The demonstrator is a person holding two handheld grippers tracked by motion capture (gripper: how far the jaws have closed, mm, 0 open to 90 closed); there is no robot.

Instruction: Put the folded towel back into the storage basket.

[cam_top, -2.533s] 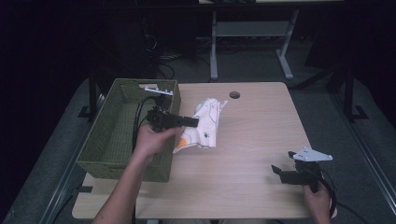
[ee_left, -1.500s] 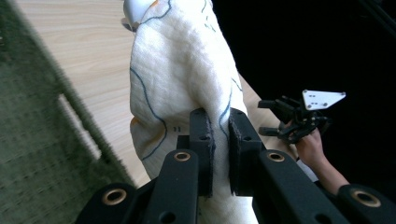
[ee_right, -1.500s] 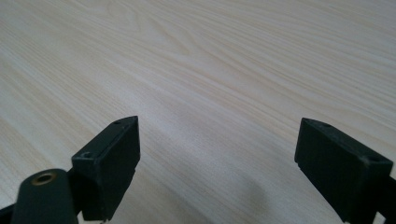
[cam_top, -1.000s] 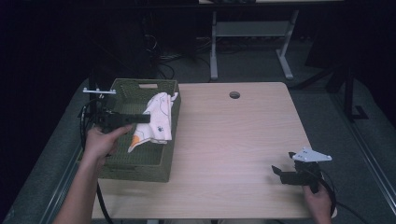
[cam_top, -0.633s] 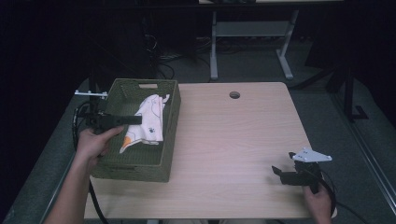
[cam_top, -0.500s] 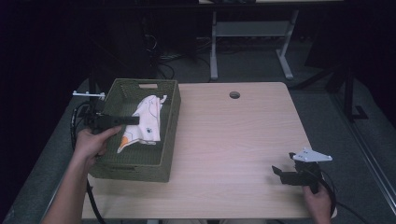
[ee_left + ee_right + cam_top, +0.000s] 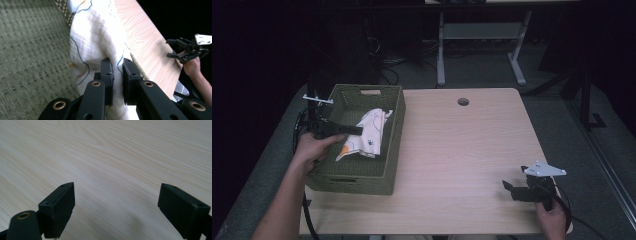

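A: Holding anything, that left hand-held gripper (image 7: 117, 75)?
B: Yes, its jaws pinch the white embroidered cloth (image 7: 97, 42), which hangs inside the green woven basket (image 7: 343, 175) below it.
A: And the right hand-held gripper (image 7: 116, 202)?
B: Wide apart above the pale wooden tabletop (image 7: 112, 152).

A white cloth (image 7: 368, 132) with blue and orange markings hangs crumpled inside the green woven basket (image 7: 377, 176). The basket sits at the table's nine o'clock edge.

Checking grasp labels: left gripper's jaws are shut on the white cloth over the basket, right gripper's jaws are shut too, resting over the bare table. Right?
Not quite. The right gripper has its jaws wide open with nothing between them, as the right gripper view shows, over the bare table. The rest holds: the left gripper is shut on the white cloth over the basket.
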